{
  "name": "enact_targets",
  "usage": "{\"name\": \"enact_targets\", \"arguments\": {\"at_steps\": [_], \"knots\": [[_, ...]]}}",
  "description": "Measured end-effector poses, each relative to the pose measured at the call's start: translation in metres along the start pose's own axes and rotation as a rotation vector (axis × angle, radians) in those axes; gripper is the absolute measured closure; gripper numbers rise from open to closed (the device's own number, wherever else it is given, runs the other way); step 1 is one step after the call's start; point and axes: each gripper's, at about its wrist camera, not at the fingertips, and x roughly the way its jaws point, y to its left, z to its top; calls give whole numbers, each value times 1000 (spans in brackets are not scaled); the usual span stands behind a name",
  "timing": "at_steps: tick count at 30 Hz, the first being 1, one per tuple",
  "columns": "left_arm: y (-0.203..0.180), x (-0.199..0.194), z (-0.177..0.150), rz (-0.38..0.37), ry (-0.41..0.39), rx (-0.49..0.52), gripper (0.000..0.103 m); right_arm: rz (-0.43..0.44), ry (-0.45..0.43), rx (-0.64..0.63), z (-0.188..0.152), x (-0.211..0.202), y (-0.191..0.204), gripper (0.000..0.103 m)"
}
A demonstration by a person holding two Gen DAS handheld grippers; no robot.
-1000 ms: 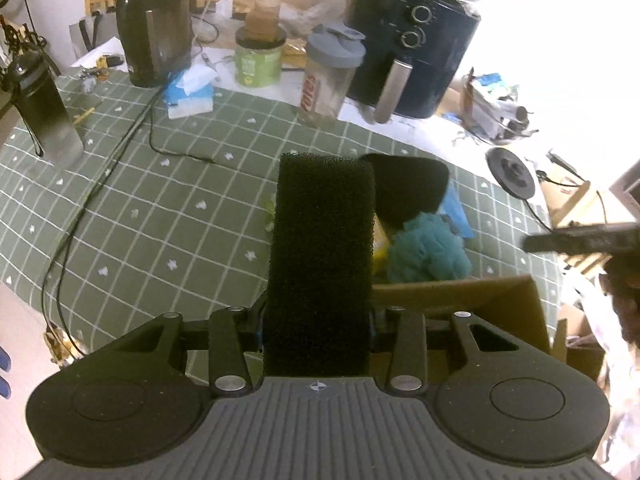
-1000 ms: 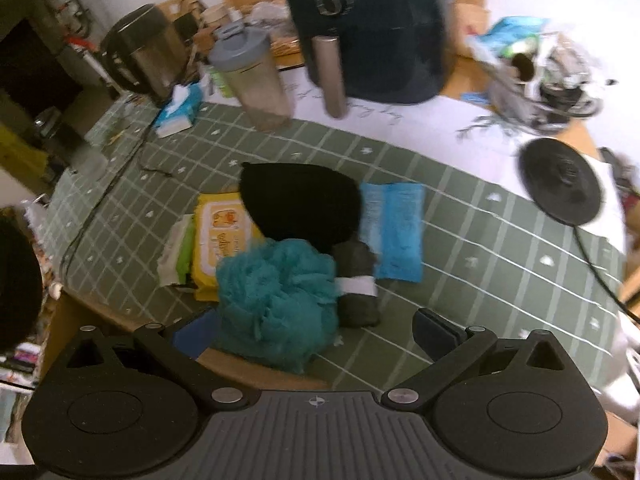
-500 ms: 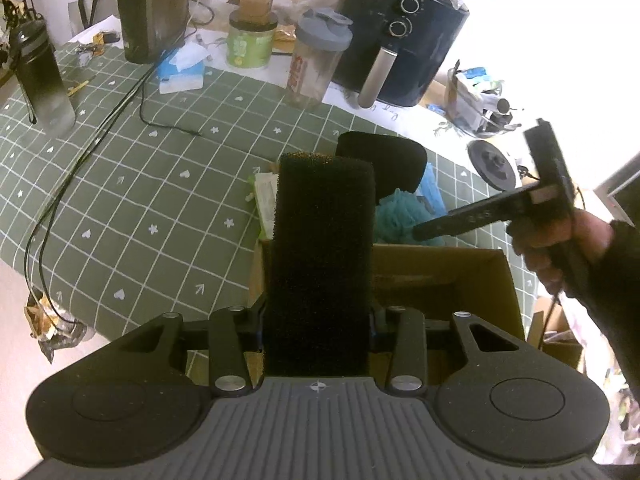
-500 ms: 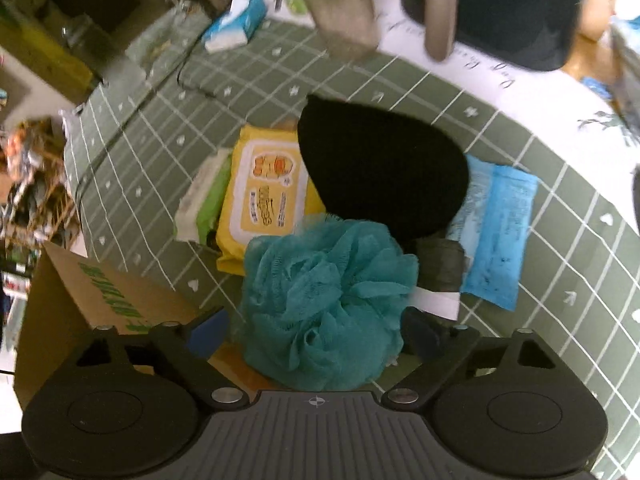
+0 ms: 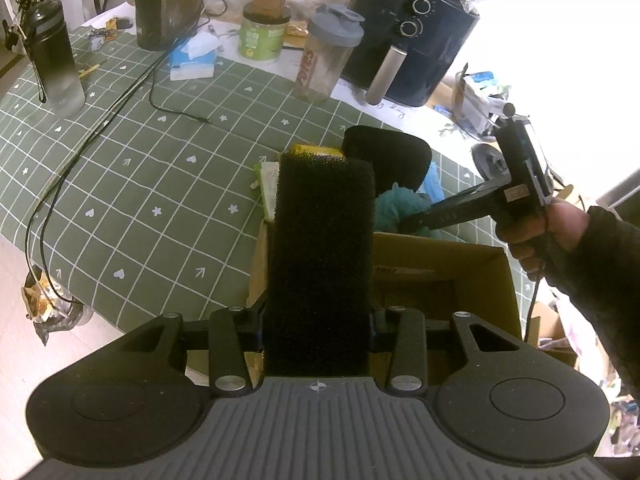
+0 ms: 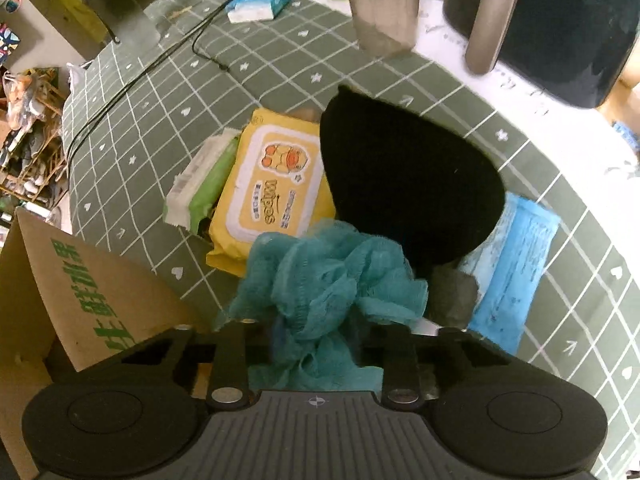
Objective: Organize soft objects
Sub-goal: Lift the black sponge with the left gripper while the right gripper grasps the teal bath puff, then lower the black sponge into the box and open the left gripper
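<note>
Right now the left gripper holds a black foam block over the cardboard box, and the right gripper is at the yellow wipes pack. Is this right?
Not quite. The right gripper is at the teal bath pouf, its jaws closing with the mesh between them, as the right wrist view shows; the yellow wipes pack lies untouched behind. The left gripper does hold the black foam block over the cardboard box.

A: Table (image 5: 132, 184)? Cloth?
B: Round-ish, green cloth w/ white grid, small hearts & stars. Black cable (image 5: 100, 128) runs across it.

A: Back of table?
B: Crowded. Dark air fryer (image 5: 412, 36), black kettle (image 5: 168, 0), shaker cup (image 5: 326, 62), green tub (image 5: 262, 32), tissue pack (image 5: 194, 60), dark bottle (image 5: 54, 60) at left edge.

A: Light?
B: Very bright at right, washed out white. Rest dim, warm.

A: Floor?
B: Pale, bottom left; crumpled wrapper (image 5: 48, 308) there. Wooden chair backs behind table.
</note>
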Motion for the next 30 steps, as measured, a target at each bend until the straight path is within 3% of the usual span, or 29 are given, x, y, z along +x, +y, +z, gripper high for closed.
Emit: {"name": "enact_targets", "arguments": {"at_steps": [8,16,30], "knots": [[-5,-1,2,-10,3,24,62,-47,-129,7,-11,-34,2,84],[-20,20,-2,-15,105,101,62,-107,-288,53,-22,-81,-2,85],[-21,42,-9,26,221,82,61,-95,-470,134,-64,-157,-2,85]]}}
